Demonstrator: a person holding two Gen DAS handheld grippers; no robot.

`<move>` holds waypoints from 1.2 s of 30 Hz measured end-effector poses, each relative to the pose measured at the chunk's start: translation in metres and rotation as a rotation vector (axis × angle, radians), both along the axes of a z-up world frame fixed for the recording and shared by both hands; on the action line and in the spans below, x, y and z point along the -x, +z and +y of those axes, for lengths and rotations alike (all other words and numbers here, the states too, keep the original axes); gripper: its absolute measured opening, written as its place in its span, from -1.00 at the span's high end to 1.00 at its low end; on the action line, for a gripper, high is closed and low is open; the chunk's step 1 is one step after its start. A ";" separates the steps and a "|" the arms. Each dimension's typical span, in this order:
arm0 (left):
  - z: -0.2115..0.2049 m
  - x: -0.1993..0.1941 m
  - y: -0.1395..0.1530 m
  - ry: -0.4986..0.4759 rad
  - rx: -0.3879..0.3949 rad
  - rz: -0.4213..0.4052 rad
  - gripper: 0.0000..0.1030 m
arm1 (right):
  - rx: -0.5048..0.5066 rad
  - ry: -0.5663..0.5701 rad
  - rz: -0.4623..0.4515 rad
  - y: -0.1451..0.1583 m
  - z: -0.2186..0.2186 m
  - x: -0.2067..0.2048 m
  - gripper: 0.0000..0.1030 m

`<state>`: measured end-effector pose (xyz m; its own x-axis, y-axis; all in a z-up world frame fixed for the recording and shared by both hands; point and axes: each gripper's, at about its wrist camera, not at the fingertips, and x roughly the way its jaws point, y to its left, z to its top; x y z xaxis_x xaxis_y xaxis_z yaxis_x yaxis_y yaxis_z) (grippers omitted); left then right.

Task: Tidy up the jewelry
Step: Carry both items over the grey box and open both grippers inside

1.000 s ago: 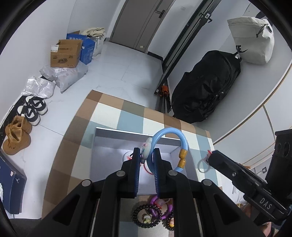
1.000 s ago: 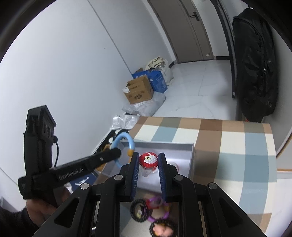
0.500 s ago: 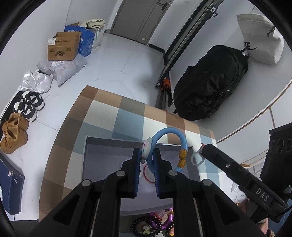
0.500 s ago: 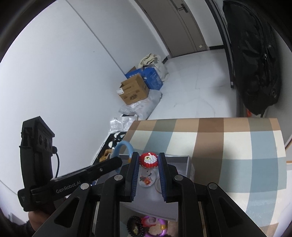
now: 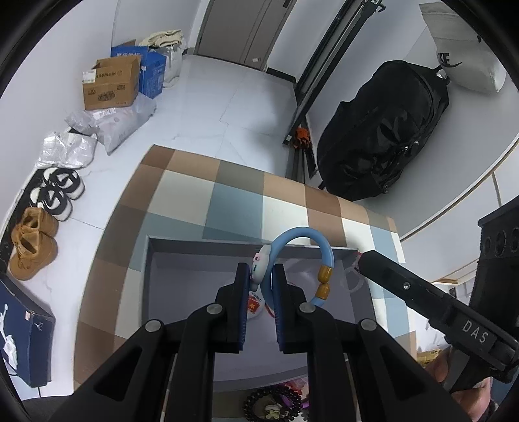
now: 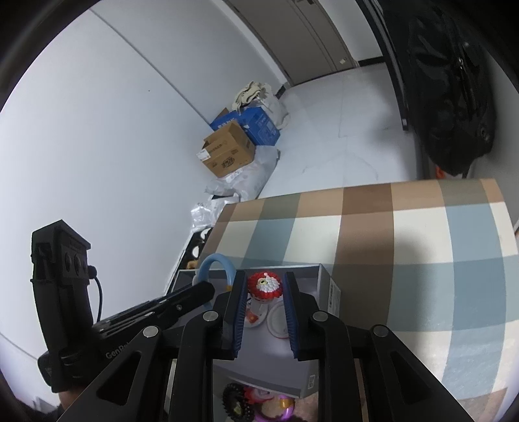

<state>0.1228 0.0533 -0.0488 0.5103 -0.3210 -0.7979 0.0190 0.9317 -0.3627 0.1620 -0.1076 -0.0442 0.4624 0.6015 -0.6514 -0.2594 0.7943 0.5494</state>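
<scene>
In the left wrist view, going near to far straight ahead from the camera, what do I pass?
black bead bracelet → left gripper shut on the blue bracelet → far wall of the gray box → checkered tablecloth → white floor → door

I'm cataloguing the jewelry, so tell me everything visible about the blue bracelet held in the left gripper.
The blue bracelet is a smooth, glossy light-blue hoop, plastic-looking, with two amber beads on its right side and a small white cartoon charm. The left gripper pinches it at the charm, holding the hoop upright above the open grey box. Only the fingers appear to touch it.
</scene>
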 end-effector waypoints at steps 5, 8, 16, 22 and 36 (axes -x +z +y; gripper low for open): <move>-0.001 -0.001 0.001 -0.020 0.058 0.007 0.77 | -0.017 0.015 -0.006 0.001 0.002 0.002 0.55; 0.000 -0.003 0.000 -0.018 0.075 0.031 0.42 | -0.011 0.004 -0.026 0.005 0.001 0.005 -0.03; 0.001 0.009 0.011 0.005 0.001 -0.035 0.09 | -0.024 -0.047 -0.030 0.011 -0.018 0.009 -0.48; 0.006 0.016 0.012 0.024 -0.030 -0.044 0.08 | -0.016 -0.054 -0.038 0.014 -0.024 0.017 -0.68; 0.011 0.041 0.014 0.044 -0.056 -0.081 -0.18 | 0.068 -0.083 -0.067 0.014 -0.030 0.034 -0.95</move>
<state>0.0822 0.0639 -0.0350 0.5863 -0.2530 -0.7696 0.0049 0.9511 -0.3089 0.1276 -0.1373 -0.0300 0.5531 0.5149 -0.6550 -0.2252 0.8493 0.4775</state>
